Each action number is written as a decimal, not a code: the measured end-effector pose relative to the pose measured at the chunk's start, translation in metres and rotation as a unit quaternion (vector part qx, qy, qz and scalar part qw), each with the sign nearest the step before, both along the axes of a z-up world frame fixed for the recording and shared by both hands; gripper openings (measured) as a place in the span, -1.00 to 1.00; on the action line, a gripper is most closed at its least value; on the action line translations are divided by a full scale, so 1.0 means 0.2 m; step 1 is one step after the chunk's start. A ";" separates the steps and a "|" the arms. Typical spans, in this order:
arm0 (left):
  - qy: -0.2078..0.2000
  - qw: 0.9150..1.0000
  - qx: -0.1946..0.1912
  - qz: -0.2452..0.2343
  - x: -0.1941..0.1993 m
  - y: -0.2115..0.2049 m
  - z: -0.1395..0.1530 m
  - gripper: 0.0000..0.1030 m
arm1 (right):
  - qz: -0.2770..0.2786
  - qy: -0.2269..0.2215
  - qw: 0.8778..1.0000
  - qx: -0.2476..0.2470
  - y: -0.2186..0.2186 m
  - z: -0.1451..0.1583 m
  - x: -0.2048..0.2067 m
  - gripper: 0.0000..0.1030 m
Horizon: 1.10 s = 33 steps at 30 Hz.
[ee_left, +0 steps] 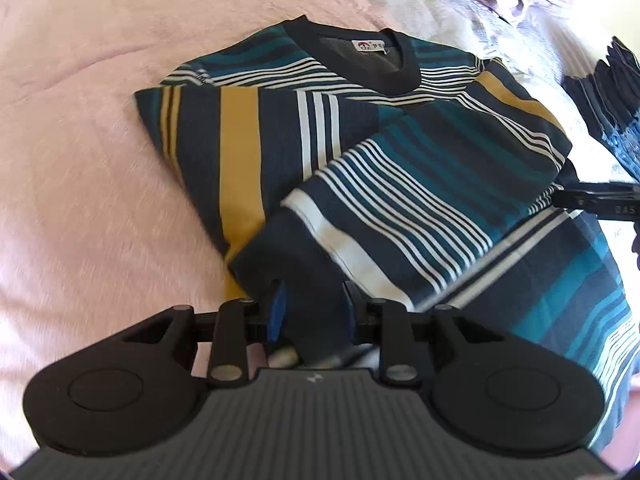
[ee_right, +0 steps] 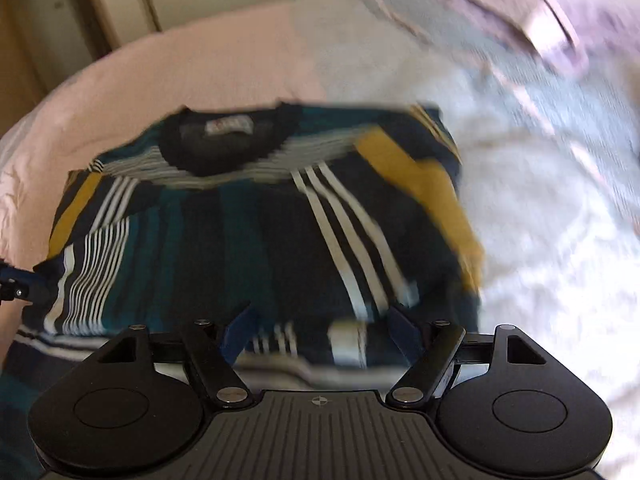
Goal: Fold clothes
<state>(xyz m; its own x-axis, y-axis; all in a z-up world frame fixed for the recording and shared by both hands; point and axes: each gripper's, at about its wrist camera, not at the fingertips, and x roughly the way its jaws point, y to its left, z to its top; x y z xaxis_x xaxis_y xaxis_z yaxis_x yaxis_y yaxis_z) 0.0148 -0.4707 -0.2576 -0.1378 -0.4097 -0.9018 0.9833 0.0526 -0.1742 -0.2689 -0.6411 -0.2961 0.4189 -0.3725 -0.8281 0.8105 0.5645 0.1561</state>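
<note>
Blue pads are seen on the left gripper [ee_left: 314,310], whose fingers stand narrow, with a dark sleeve cuff [ee_left: 296,264] lying between them; whether the pads press on the cloth cannot be told from the left wrist view. The right gripper [ee_right: 320,332] is held with its fingers wide, and only the folded lower edge of the garment is seen between them, not gripped. That view is blurred, so finer contact cannot be judged.

Outward from the fingers, a striped sweater [ee_left: 360,148] is recorded, lying flat on a pink blanket [ee_left: 80,160]. Navy, teal, mustard and white bands are noted across the knit. A black ribbed collar [ee_left: 360,60] with a small white label [ee_left: 370,46] inside is found toward twelve o'clock in the left wrist view. One sleeve is laid diagonally across the chest from two o'clock down to the cuff at six o'clock. The other side is folded inward at nine o'clock, its stripes running upright against the body's slanting ones. The hem portion trails toward four o'clock, still unfolded.

A fingertip of the right gripper is observed at three o'clock in the left view, just beside the sweater's edge. A pale patterned sheet [ee_right: 540,200] is noted beyond the sweater at two o'clock in the right view.
</note>
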 end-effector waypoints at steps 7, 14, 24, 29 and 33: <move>-0.055 0.998 0.015 0.037 -0.16 0.19 0.20 -0.29 | -0.010 -0.002 0.998 0.066 0.12 0.12 -0.14 0.46; -0.085 0.996 0.004 0.026 -0.33 0.39 0.40 0.01 | 0.040 0.013 0.996 0.076 0.27 0.29 -0.20 0.46; -0.120 0.990 -0.025 -0.065 -0.56 0.62 0.62 0.33 | 0.085 0.107 0.990 0.028 0.64 0.56 -0.16 0.46; -0.122 0.989 -0.026 -0.084 -0.62 0.76 0.70 0.55 | 0.097 0.137 0.986 0.018 0.87 0.68 -0.11 0.46; -0.125 0.987 -0.038 -0.098 -0.63 0.87 0.73 0.62 | 0.089 0.131 0.987 0.009 1.03 0.74 -0.11 0.46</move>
